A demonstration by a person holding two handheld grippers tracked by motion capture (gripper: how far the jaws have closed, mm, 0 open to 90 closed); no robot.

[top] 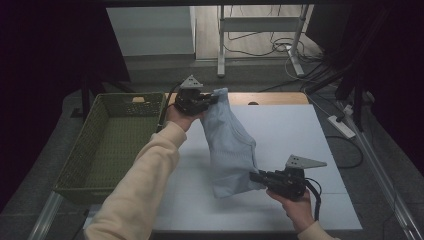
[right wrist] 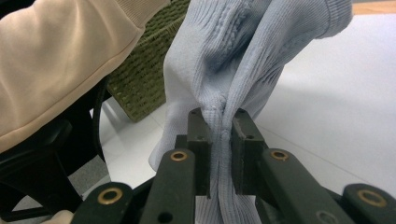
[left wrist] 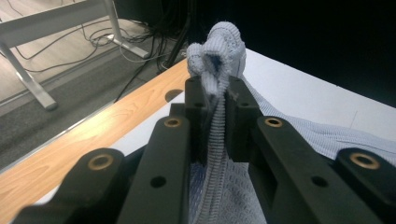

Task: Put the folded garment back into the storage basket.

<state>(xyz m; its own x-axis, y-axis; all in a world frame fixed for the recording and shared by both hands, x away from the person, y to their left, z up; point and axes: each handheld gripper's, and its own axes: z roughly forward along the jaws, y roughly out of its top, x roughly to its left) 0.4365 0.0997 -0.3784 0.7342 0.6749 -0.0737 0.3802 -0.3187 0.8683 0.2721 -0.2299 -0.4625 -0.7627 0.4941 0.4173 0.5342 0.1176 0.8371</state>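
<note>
My right claw (top: 256, 176) sits nearest, at the near right of the white table (top: 300, 135). Its jaws are pressed together on a bunched fold at one end of the pale blue knit garment (top: 227, 145); the right gripper view confirms the cloth (right wrist: 243, 60) gathered tight between the pads, with ribbing pleated at the pinch.

From that grip the garment runs up and away toward the far left, folded into a long strip. Its long axis lies on a diagonal from near right to far left. The lower part sags and appears to hang just over the table surface; I cannot tell whether it touches.

At the far end, my left claw (top: 214, 98) pinches the other end of the garment, jaws clamped on a thin ridge of knit. The left gripper view shows a knot of fabric (left wrist: 217, 49) poking out beyond the jaw tips, with the wooden table edge (left wrist: 79, 140) to one side.

Left of both claws stands the green woven basket (top: 95, 130), empty as far as I see. The left claw is just beside the basket's far right corner; the right claw is well apart from it.

Judgement: if the basket is the destination, the garment lies to its right, and the left hand leads the swing while the right end must travel farther leftward.
</note>
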